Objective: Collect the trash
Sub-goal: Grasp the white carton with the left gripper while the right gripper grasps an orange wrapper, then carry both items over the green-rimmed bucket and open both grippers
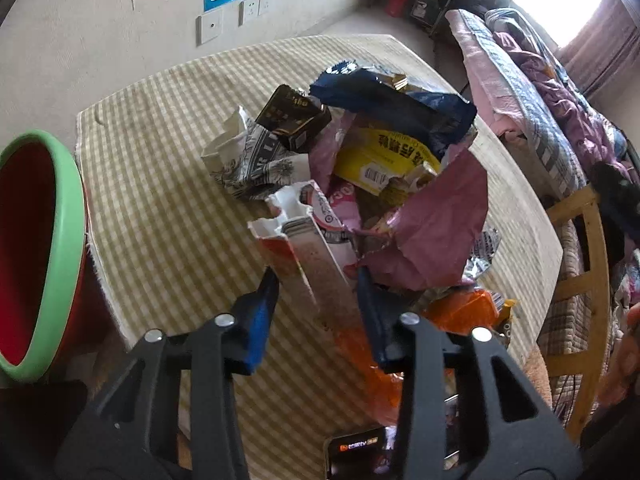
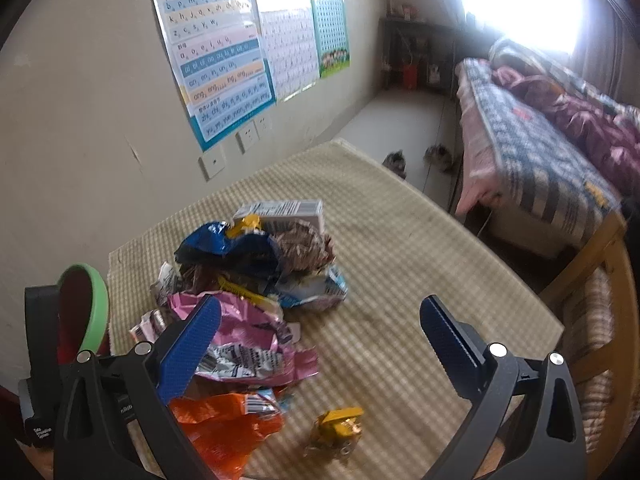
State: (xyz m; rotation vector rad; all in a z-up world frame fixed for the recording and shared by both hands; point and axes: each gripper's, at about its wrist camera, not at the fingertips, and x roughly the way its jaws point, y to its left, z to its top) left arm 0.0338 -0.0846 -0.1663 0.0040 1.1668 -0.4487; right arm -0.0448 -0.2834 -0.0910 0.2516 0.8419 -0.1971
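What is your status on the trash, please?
Left gripper shut on carton. Right gripper open, empty. Wrapper pile on table, bin left.

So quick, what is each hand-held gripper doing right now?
Left hand-held gripper: closed on a flattened white carton.
Right hand-held gripper: open wide, holding nothing, above the wrapper pile.

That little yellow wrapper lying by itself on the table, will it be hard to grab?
Probably a bit fiddly. The yellow wrapper looks crumpled and shiny, so it may crackle, squash flat and perhaps slip between the pads. It seems very light, so a nudge could scoot it across the checked tablecloth. It lies low, so rolling seems unlikely.
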